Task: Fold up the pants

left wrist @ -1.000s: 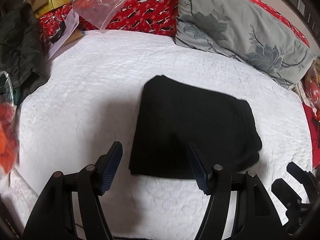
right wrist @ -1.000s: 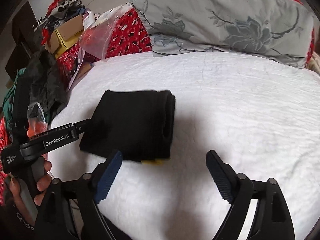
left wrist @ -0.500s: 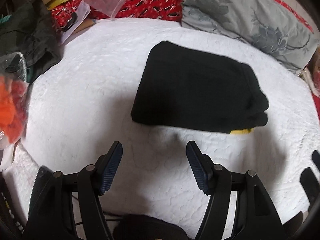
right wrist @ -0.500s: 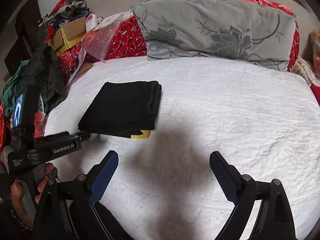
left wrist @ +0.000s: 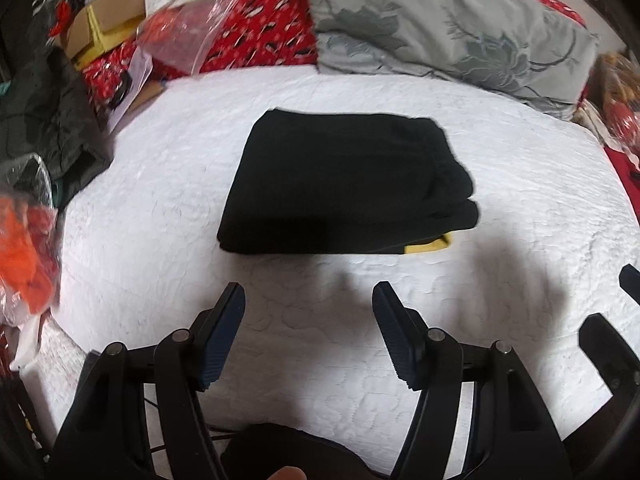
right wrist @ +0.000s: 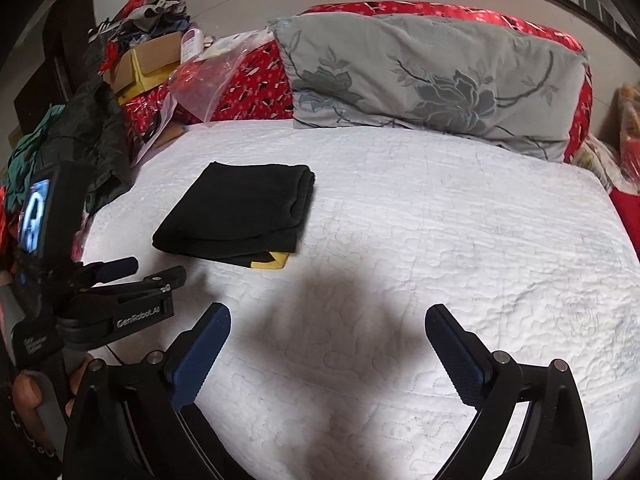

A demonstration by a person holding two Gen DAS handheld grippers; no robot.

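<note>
A white quilted bed [right wrist: 440, 240] fills both views, with a grey flowered pillow [right wrist: 432, 80] propped at its head against red patterned bedding [right wrist: 256, 84]. Black pants [left wrist: 340, 184] lie folded into a flat rectangle on the quilt, left of the bed's middle, a yellow tag [left wrist: 428, 246] showing at the near edge. The left gripper [left wrist: 308, 332] and right gripper [right wrist: 328, 356] hover near the bed's front edge, both with jaws spread wide, gripping nothing, apart from the pants.
</note>
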